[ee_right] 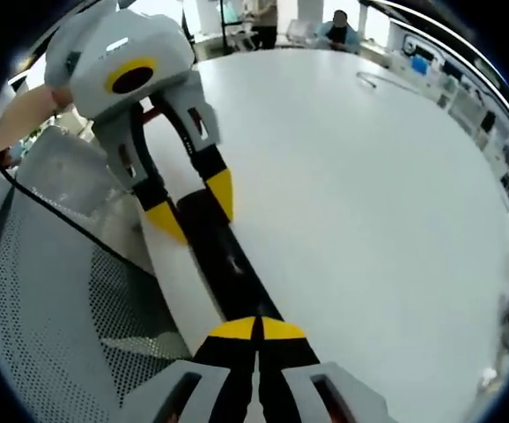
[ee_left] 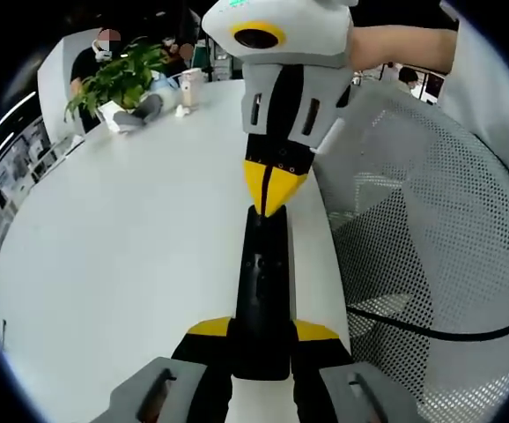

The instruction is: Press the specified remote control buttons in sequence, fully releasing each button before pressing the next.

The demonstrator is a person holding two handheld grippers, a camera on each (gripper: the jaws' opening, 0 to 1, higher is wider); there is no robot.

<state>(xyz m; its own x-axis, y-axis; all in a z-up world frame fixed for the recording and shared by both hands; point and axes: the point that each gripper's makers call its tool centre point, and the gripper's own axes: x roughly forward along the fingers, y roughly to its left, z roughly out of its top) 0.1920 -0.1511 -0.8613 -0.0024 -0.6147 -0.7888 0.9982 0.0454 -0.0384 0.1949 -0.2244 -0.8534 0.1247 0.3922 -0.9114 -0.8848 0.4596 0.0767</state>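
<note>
We hold a long black remote control (ee_left: pixel 261 291) lengthwise along the near edge of a white table (ee_left: pixel 131 256), and we take it as our landmark. At its near end in the left gripper view, our left gripper (ee_left: pixel 263 330) has its yellow-tipped jaws spread around the remote's sides, gripping it. At its far end, our right gripper (ee_right: pixel 257 329) has its jaws shut together, tips down on the remote's top, seemingly on a button. Beside the remote, off the table, stands a mesh chair (ee_left: pixel 431 291). Far beyond it sits a potted plant (ee_left: pixel 122 79) in a white pot, with seated people behind.
</note>
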